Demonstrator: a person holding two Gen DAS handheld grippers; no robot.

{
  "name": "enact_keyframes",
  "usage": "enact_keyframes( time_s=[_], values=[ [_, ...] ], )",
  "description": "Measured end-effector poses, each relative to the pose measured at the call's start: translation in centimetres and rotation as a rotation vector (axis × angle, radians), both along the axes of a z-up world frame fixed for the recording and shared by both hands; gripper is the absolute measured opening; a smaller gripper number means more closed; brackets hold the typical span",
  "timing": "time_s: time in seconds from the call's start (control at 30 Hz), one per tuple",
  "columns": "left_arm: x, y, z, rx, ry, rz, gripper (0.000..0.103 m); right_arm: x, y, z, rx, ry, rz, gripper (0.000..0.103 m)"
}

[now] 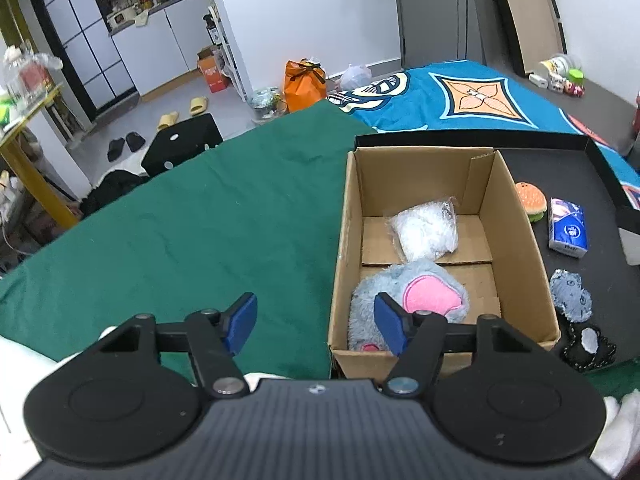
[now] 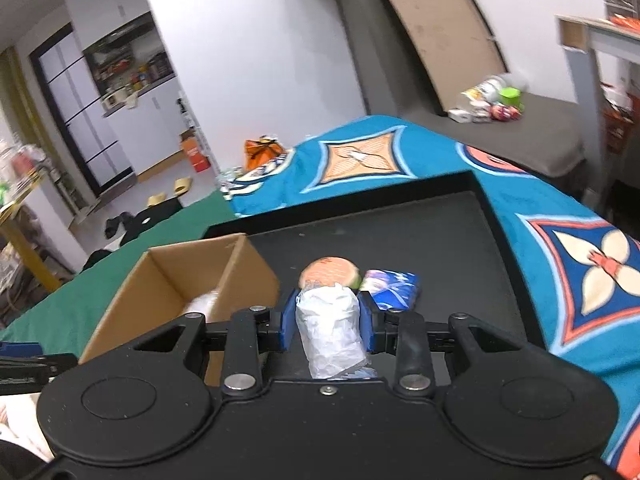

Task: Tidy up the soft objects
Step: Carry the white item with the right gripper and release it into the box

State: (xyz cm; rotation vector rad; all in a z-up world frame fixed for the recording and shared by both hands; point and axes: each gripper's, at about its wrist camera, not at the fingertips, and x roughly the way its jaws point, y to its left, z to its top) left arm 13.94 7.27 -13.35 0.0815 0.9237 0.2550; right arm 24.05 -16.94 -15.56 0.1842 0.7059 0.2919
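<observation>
Above the black tray, the right gripper pinched a white crinkled plastic-wrapped bundle. Its destination, the brown cardboard box, lay at ten o'clock; the left gripper hung spread and empty. Next, judging by this: carry and release inside.

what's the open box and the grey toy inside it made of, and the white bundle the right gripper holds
Box: brown corrugated cardboard, matt, with folded flaps.
Grey toy: fuzzy plush, pink patch.
White bundle, pinched in the right gripper: probably something soft in crinkled, slightly shiny plastic wrap.
</observation>
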Motion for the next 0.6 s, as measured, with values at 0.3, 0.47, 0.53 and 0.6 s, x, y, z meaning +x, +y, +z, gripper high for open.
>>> enact_keyframes(
  time_s=[0.3,0.47,0.53,0.6],
  values=[
    [0.4,1.3,-1.1,-0.093,0.019,0.011,0.036,0.6,3.9,1.6,-0.020,0.013,0.081,0.032],
    [0.7,2.0,-1.8,-0.156,0.033,0.008,0.032,0.9,6.5,2.3,-0.056,0.015,0.121,0.032],
    [0.9,2.2,-2.1,-0.175,0.039,0.001,0.029,1.0,7.4,2.7,-0.069,0.018,0.133,0.032],
    [1.2,2.5,-2.4,-0.198,0.048,0.004,0.026,1.4,8.1,3.0,-0.072,0.024,0.142,0.032]
  ],
)
